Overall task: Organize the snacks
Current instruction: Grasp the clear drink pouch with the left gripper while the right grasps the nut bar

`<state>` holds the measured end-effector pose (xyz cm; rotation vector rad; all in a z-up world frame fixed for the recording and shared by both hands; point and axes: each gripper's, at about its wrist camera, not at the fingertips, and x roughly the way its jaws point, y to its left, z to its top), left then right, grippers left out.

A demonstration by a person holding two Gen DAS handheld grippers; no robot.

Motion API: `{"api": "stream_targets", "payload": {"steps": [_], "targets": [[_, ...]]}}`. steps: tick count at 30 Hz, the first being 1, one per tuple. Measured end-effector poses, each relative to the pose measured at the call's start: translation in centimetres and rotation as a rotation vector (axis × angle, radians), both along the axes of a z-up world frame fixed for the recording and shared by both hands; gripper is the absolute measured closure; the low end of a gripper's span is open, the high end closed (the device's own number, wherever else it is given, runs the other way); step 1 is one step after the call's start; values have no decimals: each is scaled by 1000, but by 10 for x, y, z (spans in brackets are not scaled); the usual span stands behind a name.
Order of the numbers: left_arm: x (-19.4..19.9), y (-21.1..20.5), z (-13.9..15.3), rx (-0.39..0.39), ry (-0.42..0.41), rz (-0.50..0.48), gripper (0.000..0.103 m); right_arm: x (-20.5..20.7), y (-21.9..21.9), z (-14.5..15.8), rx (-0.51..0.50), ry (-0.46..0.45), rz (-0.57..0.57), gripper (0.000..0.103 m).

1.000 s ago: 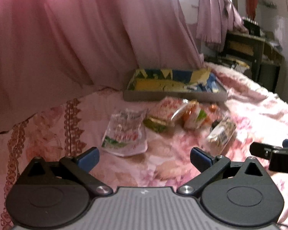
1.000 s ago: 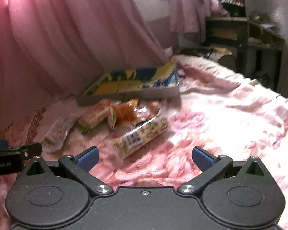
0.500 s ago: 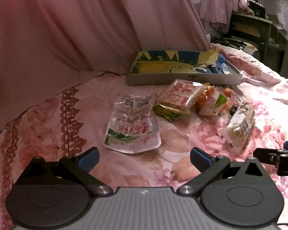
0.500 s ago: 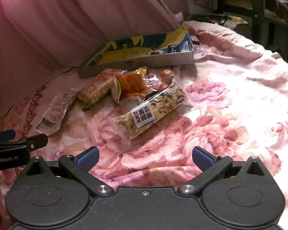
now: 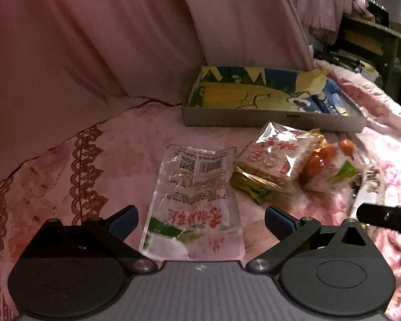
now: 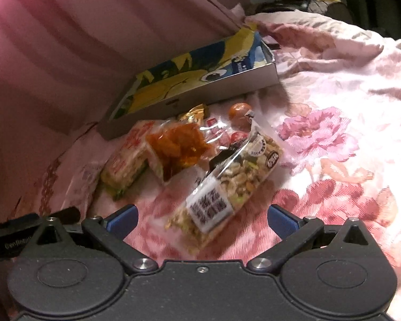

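Observation:
Several snack packets lie on a pink flowered bedspread. A clear packet with red and green print lies between the open jaws of my left gripper. Beside it are a cracker pack and an orange-and-green packet. My right gripper is open over a nut bar; the orange snack packet and the cracker pack lie behind it. A shallow grey box with a yellow and blue lining sits at the back, also in the right wrist view. Both grippers are empty.
A pink curtain hangs behind and to the left of the bed. A dark desk with clutter stands at the far right. The other gripper's finger shows at the right edge of the left wrist view.
Both grippers have moved forward and down toward the snacks. The clear packet now lies between the left jaws and the nut bar between the right jaws. Both stayed open.

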<state>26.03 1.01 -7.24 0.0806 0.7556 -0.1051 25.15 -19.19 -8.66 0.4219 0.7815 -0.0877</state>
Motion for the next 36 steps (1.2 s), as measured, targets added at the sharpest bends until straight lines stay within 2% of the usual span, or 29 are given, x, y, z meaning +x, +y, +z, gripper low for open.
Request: {"api": "stream_targets", "payload": {"steps": [10,18,22,25,31,36], "targets": [[32,7,-19,41,45,-3,0,25,-5,-14,46,6,-44,1],[48,13,-32,3,107,-30,0,27,-2,-16,61,-20,-46,1],[55,16,-32,-17,127,-27,1,26,0,-16,44,-21,-59,7],[54,23,-29,-60,127,5,8,26,-1,-18,43,-12,-70,12],[50,27,-23,-87,125,24,22,26,-1,-19,50,0,-72,14],[40,18,-12,-81,113,-16,43,23,4,-17,27,14,-82,26]]}}
